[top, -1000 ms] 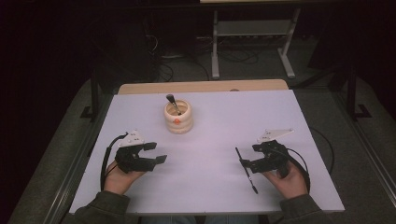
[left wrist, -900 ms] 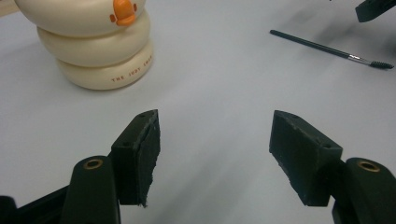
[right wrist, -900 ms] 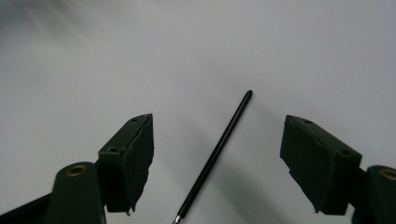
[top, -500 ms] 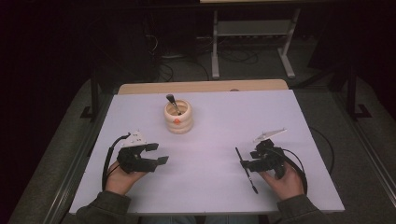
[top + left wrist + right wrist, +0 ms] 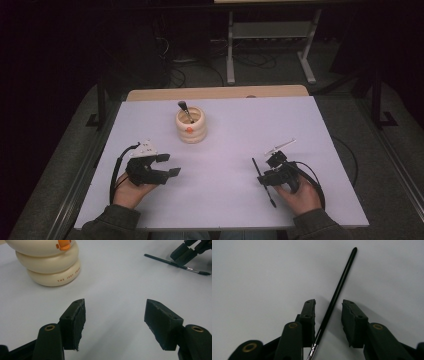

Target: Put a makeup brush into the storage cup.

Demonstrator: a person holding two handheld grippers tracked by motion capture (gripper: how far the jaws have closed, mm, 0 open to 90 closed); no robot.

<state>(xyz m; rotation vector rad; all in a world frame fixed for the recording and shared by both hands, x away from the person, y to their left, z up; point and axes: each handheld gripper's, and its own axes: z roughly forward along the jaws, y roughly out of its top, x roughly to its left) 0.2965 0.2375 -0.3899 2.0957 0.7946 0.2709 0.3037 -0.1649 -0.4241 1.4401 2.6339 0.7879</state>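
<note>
From above, your right gripper (image 5: 266,176) is straddling the thin black brush (image 5: 263,181) lying on the white table (image 5: 230,200), its jaws just closing, not yet pinching. Your left gripper (image 5: 167,166) is waiting wide, empty.

In the left gripper view, the cream ringed holder (image 5: 48,267) is standing ahead-left.

In the right gripper view, the handle is running between narrowing pads (image 5: 308,320), ready for lifting.

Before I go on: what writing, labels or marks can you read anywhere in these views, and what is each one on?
"THE JOBY SWEE": small brown print along the bottom ring of the cream holder, left gripper view; letters uncertain, rest curves away.
Orange mark on the holder's upper ring: a shape, no letters.
Black brush handle: no print to be seen.
</note>
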